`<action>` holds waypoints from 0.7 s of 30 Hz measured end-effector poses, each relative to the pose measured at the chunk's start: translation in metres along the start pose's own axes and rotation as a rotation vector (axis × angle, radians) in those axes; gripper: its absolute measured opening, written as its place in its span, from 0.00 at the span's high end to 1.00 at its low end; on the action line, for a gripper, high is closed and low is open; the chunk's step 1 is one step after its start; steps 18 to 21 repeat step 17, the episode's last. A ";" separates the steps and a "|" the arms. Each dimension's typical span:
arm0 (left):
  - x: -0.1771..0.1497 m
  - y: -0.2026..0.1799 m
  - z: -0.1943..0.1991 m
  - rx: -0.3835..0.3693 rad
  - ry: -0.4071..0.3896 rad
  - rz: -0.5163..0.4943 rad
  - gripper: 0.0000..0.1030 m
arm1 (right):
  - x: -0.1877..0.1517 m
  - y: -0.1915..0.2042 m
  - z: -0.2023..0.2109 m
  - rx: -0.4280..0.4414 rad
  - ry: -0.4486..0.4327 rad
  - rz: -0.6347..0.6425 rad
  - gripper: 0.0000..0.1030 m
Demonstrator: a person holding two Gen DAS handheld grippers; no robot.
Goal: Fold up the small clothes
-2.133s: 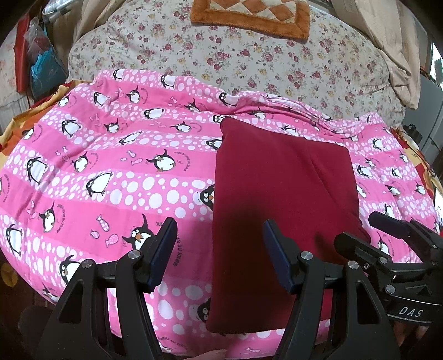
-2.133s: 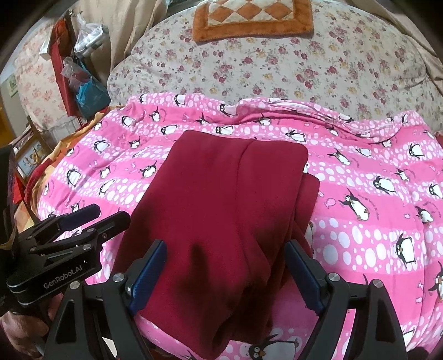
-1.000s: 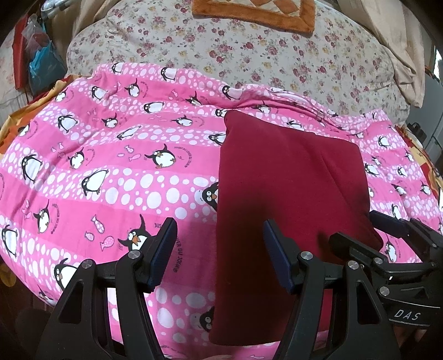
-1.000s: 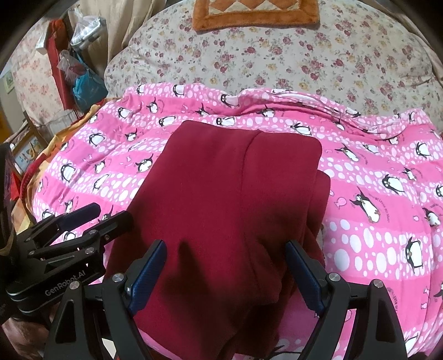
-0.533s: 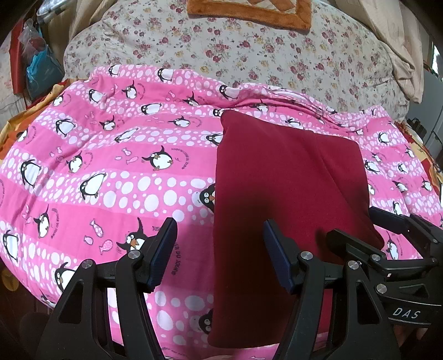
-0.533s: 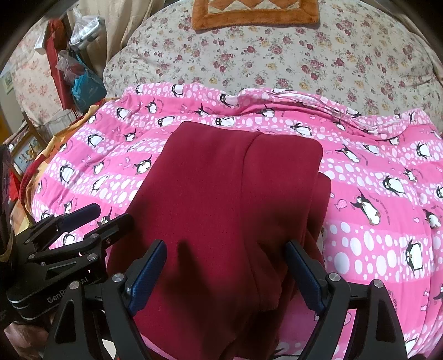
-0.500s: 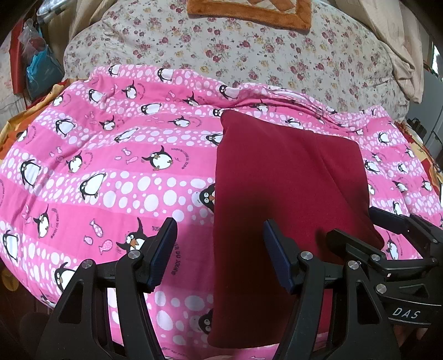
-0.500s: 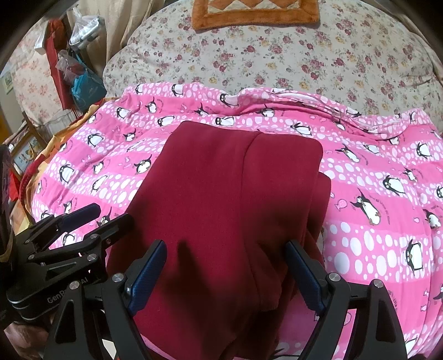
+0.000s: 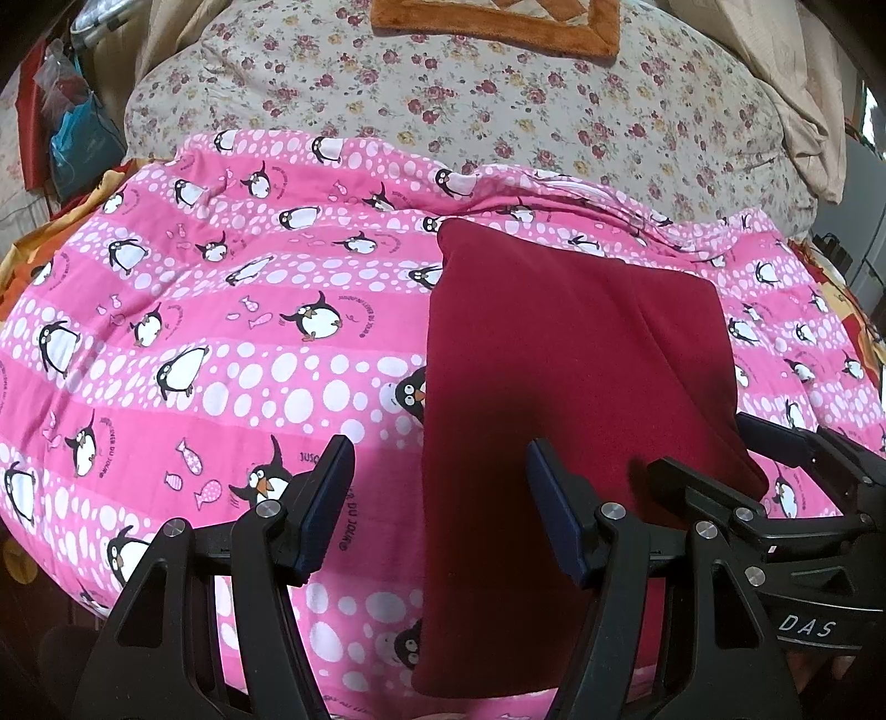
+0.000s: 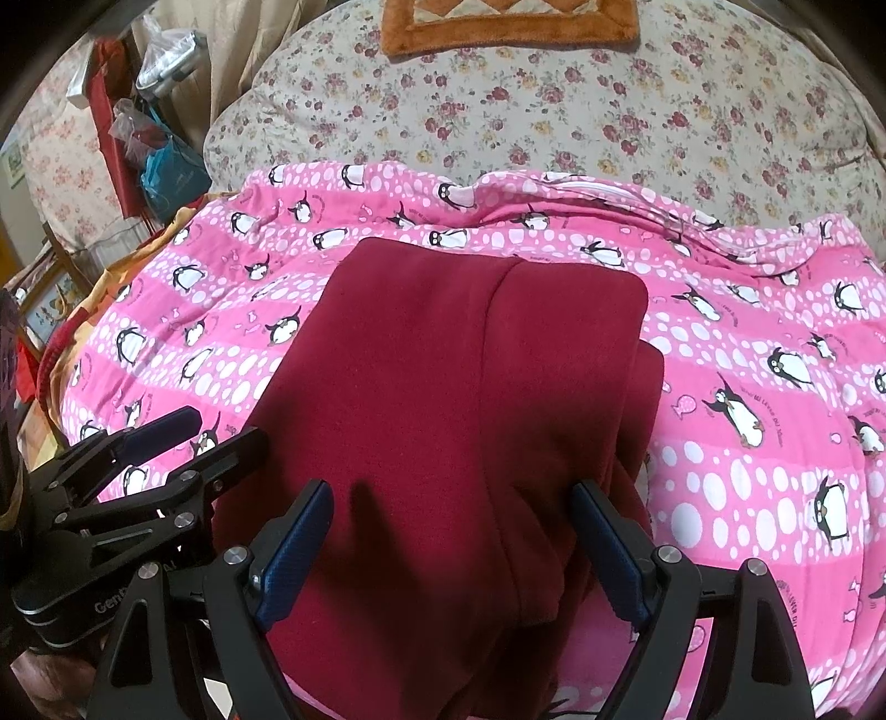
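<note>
A dark red fleece garment [image 9: 565, 354], folded into a long rectangle, lies flat on a pink quilt printed with penguins and white dots [image 9: 221, 332]; a raised seam runs down its length, and in the right wrist view a second red layer [image 10: 648, 421] juts out from under its right edge. The left gripper [image 9: 440, 498], black with blue-padded fingers [image 9: 326, 498], hangs above the garment's near left edge with its jaws spread wide and nothing between them; one finger sits over the quilt, the other over the red cloth. The right gripper [image 10: 451, 543] hovers over the near end of the garment, jaws likewise wide apart and holding nothing; the red fabric fills the gap between its fingers, though whether the pads touch it cannot be told. Each gripper shows at the edge of the other's view, the two side by side. Beyond the quilt, a cream bedspread with small red roses [image 10: 554, 111] rises behind; an orange-bordered patchwork mat [image 10: 509, 22] rests on it; a blue plastic bag [image 10: 171, 177] hangs at far left.
</note>
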State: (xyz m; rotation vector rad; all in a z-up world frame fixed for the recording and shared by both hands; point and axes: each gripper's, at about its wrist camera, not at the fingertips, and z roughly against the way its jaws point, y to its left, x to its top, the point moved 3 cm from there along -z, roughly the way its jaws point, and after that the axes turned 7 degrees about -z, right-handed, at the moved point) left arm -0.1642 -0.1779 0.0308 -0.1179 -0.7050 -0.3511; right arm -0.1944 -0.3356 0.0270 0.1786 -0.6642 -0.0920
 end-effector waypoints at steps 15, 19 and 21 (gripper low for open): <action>0.002 0.000 0.000 -0.005 -0.019 -0.012 0.37 | -0.001 -0.001 -0.001 0.001 0.003 0.000 0.16; 0.003 0.001 0.000 -0.002 -0.018 -0.013 0.37 | -0.001 0.000 -0.001 -0.001 0.003 0.000 0.16; 0.003 0.001 0.000 -0.002 -0.018 -0.013 0.37 | -0.001 0.000 -0.001 -0.001 0.003 0.000 0.16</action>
